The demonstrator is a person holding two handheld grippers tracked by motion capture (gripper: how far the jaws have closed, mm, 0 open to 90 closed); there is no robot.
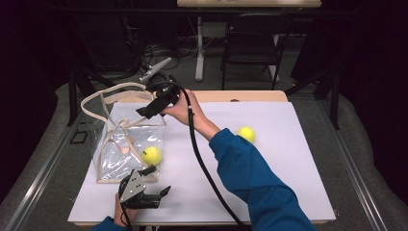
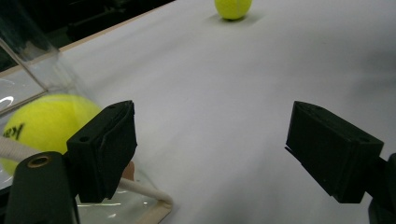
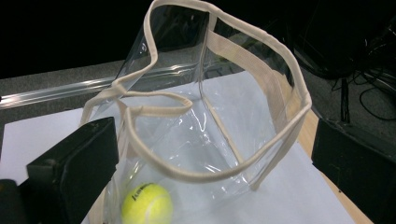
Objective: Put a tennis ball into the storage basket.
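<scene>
Right gripper (image 1: 144,111): jaws wide apart, nothing between them, above the clear tote bag's (image 3: 224,140) mouth.
Bagged tennis ball (image 3: 146,204): below those jaws (on the bag's floor).
Left gripper (image 1: 159,180): jaws spread, empty.
Second tennis ball (image 2: 232,8): on the counter (image 2: 243,93), far beyond them.

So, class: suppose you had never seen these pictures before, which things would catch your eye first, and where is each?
First the clear plastic bag with beige straps, standing on the left of the white table sheet, a yellow tennis ball inside it. A second tennis ball lies loose to the right. The right gripper is open over the bag's rim; the left gripper waits open at the near edge.
</scene>
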